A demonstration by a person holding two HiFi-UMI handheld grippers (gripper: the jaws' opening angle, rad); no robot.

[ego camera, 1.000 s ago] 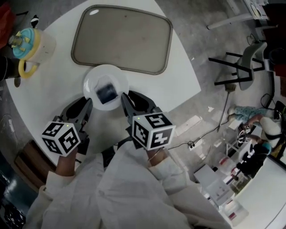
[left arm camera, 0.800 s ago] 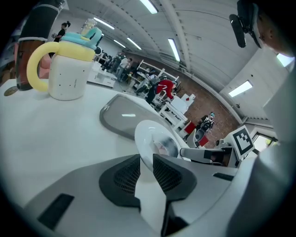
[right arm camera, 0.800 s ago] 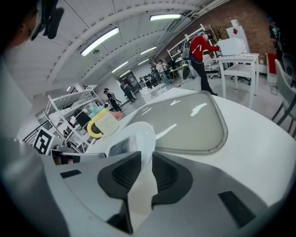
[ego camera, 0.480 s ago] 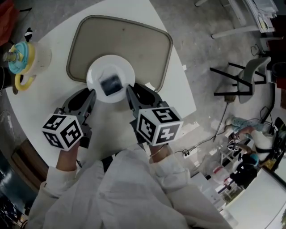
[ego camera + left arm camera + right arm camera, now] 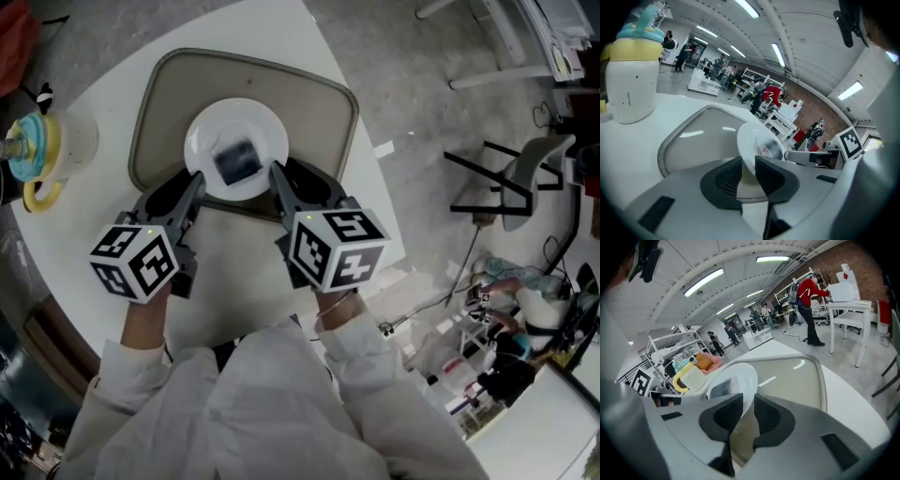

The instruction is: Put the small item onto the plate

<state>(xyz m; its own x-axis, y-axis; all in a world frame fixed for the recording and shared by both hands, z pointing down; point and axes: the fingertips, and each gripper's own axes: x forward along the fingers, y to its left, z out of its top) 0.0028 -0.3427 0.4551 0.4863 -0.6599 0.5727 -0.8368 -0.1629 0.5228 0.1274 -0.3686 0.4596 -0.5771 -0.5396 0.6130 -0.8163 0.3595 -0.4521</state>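
Note:
A white plate hangs over the grey tray, held at its near rim from both sides. On it lies the small dark item. My left gripper is shut on the plate's left rim, my right gripper on its right rim. In the left gripper view the plate stands edge-on between the pads of the left gripper, with the item on it. The right gripper view shows the plate pinched by the right gripper the same way.
A white cup with a yellow handle and teal lid stands at the table's left, beside the tray. The round white table's edge runs close to the tray's right side. Chairs and clutter fill the floor to the right.
Both grippers have carried the plate with the item away from the person, from the bare table in front of the tray to over the tray. The grips stayed the same.

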